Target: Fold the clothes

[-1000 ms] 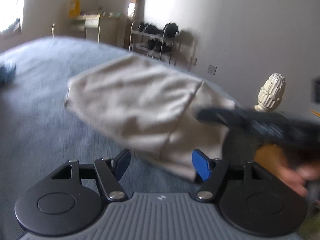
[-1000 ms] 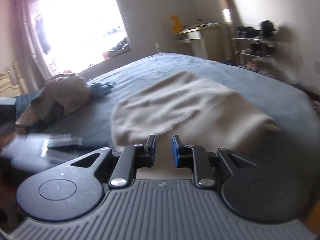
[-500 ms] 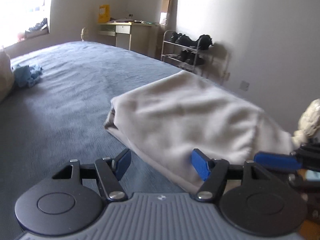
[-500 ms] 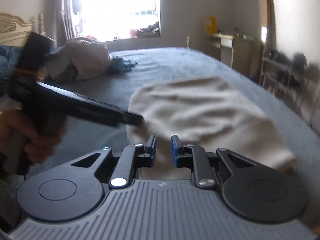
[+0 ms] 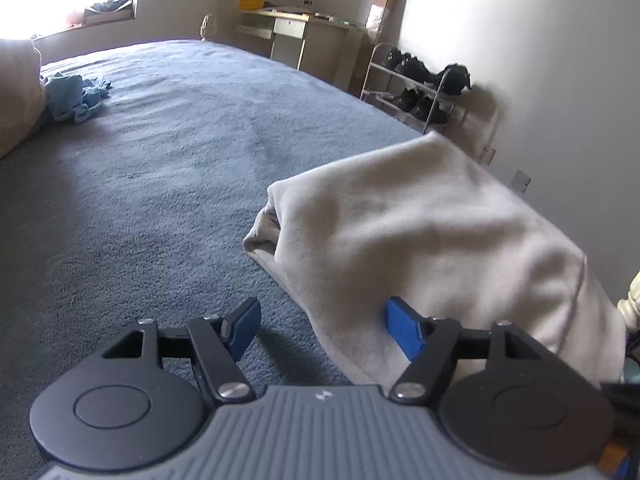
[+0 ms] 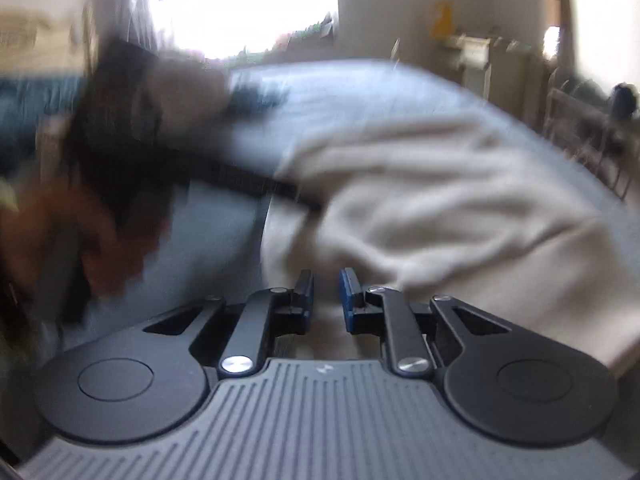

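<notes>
Since a second ago the beige garment [image 5: 432, 240] has slid toward the right of the left wrist view, and its folded end now faces left with more open bed to its left. It lies folded on the blue-grey bed cover [image 5: 160, 168], near the bed's right-hand edge, its layered end turned toward the middle of the bed.

The left gripper [image 5: 322, 330] hangs over the garment's near edge with its fingers spread wide: the right blue pad lies over the cloth, the left pad over bare cover, and nothing is pinched between them.

The right gripper [image 6: 326, 296] has its fingers drawn close with a narrow gap; beige cloth shows behind that gap, but whether it is clamped cannot be told from this blurred view. In the same view the left gripper's dark bar reaches to the garment's left end, a hand [image 6: 100, 248] smeared beside it.

Farther off, a crumpled blue cloth [image 5: 76, 96] lies beside a beige pile [image 5: 18, 100] at the left. Beyond the bed stand a desk [image 5: 288, 32] and a shoe rack [image 5: 416, 88] against the wall.
</notes>
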Tool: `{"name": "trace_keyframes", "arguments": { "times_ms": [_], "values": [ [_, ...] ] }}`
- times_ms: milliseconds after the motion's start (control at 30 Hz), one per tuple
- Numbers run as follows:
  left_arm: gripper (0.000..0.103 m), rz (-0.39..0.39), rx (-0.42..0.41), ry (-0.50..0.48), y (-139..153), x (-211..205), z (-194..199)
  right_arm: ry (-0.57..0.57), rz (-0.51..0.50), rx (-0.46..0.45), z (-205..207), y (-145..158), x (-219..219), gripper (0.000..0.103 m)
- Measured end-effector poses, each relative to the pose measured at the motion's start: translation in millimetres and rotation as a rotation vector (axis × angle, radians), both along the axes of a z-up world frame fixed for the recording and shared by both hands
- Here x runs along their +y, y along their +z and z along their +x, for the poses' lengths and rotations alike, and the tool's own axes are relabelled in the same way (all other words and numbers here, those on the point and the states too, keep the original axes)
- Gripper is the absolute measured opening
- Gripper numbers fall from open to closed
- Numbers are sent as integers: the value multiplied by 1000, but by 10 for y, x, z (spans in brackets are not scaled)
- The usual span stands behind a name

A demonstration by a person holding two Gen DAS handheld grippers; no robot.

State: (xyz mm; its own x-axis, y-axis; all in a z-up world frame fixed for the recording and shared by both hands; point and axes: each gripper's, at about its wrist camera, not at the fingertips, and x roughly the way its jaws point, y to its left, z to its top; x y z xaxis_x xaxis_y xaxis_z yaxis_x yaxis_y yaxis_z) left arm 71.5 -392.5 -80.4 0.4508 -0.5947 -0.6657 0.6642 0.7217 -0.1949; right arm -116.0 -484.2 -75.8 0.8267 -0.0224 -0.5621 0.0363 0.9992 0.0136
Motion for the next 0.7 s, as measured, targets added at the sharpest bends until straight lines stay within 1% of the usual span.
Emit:
{"name": "trace_keyframes", "arguments": {
  "times_ms": [33, 67, 100, 200, 233, 267, 300, 400, 433, 533, 600, 667, 700],
  "values": [
    [71, -5, -2, -4, -3, 9, -2, 23, -28, 8, -55, -6, 81, 14],
    [71, -9, -1, -7, -8, 16, 3, 43, 0, 12, -103, 42, 101, 14],
    [71, -12, 2, -7, -13, 20, 14, 34, -1, -8, -108, 104, 87, 13],
    [71, -13, 10, 0, -6, 19, 21, -4, -24, -80, -101, 293, 35, 13],
    [71, -9, 3, 0, -1, 13, 5, -31, -22, -95, -46, 305, -16, 13],
    [71, -4, -3, 0, 3, 9, -5, -45, -14, -92, 42, 270, -60, 13],
    [71, -3, -7, -2, 3, 8, -7, -37, -1, -66, 110, 194, -68, 13],
    [72, -6, -11, -13, -2, 16, 0, 80, -89, -7, 114, -59, 343, 14],
    [72, -10, -10, -16, -6, 22, 5, 130, -79, 14, 53, -88, 448, 12],
    [71, -26, -12, -20, -2, 61, 6, 174, -97, 11, -142, -50, 586, 10],
    [69, -30, -41, -16, 51, 110, -59, 114, -61, -45, -237, 123, 406, 10],
    [67, -55, -75, -29, 135, 171, -169, 5, -26, -116, -292, 298, 116, 11],
    [67, -67, -86, -46, 168, 187, -236, -52, -26, -142, -294, 348, -18, 13]
  ]
}}
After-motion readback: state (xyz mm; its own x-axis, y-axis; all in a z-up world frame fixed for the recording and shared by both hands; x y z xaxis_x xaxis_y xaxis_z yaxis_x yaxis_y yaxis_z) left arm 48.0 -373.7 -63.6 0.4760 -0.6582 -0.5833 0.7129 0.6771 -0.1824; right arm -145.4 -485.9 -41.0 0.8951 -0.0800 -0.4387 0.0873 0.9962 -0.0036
